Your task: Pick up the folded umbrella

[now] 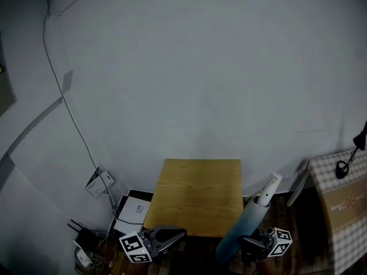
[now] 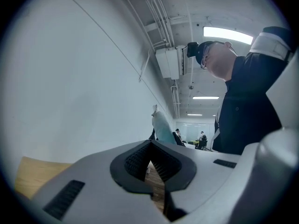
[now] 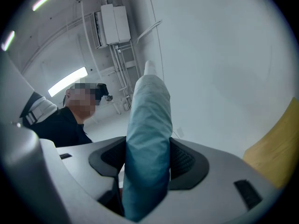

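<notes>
The folded umbrella [image 1: 245, 227] is a pale blue roll with a white tip [image 1: 270, 187]. It slants up over the front right corner of the wooden table [image 1: 198, 193]. My right gripper [image 1: 254, 246] is shut on its lower part. In the right gripper view the umbrella [image 3: 149, 115] fills the gap, with both pads of the right gripper [image 3: 147, 158] pressed against it. My left gripper [image 1: 172, 235] sits level at the table's front left edge, jaws shut and empty. In the left gripper view the left gripper [image 2: 150, 148] has its tips together, and the umbrella [image 2: 161, 126] shows beyond them.
A box covered in checked cloth [image 1: 343, 211] stands to the right of the table. Papers [image 1: 135, 208], a router with antennas [image 1: 86, 242] and a thin cable [image 1: 69, 107] lie at the left along the white wall. A person in dark clothes [image 2: 243, 111] is behind the grippers.
</notes>
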Available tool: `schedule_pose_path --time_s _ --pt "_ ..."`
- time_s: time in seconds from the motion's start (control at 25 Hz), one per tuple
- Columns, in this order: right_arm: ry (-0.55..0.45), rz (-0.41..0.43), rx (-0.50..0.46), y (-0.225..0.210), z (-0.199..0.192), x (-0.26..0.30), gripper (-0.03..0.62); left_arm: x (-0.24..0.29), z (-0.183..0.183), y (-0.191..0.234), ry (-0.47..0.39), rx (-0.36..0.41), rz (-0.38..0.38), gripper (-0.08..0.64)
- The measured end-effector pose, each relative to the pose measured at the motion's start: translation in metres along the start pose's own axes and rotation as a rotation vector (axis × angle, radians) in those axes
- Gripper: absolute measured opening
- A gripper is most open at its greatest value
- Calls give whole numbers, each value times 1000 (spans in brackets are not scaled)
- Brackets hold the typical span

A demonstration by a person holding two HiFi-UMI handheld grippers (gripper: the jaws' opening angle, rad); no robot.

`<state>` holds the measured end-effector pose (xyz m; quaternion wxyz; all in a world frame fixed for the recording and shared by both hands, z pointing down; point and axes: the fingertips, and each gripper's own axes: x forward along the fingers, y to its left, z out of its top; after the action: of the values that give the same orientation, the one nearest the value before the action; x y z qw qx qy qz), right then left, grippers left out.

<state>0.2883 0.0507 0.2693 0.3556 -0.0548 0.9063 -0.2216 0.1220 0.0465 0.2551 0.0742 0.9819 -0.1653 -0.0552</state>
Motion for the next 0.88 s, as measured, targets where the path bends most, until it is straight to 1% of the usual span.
schedule_pose_path --time_s 0.12,0.24,0.4,0.56,0.68,0.76,0.88 --pt "-25 -4 -15 19 1 -5 272 -1 3 -17 -13 19 -40 11" --pt "-87 -10 -13 40 -1 -2 272 -18 9 -35 -35 37 -82 11" --pt "-140 -45 1 67 -24 11 272 -67 5 -58 -62 -5 -88 11" --pt "-113 -68 11 96 -60 35 272 -123 -5 -80 -87 -23 -92 11" --pt "-88 -66 13 118 -91 53 272 -164 -17 -90 -116 -80 -72 11" --pt "-80 -58 20 130 -106 64 272 -182 -23 -93 -128 -111 -61 11" --pt "-65 -50 32 144 -118 77 272 -196 -24 -98 -143 -106 -61 11"
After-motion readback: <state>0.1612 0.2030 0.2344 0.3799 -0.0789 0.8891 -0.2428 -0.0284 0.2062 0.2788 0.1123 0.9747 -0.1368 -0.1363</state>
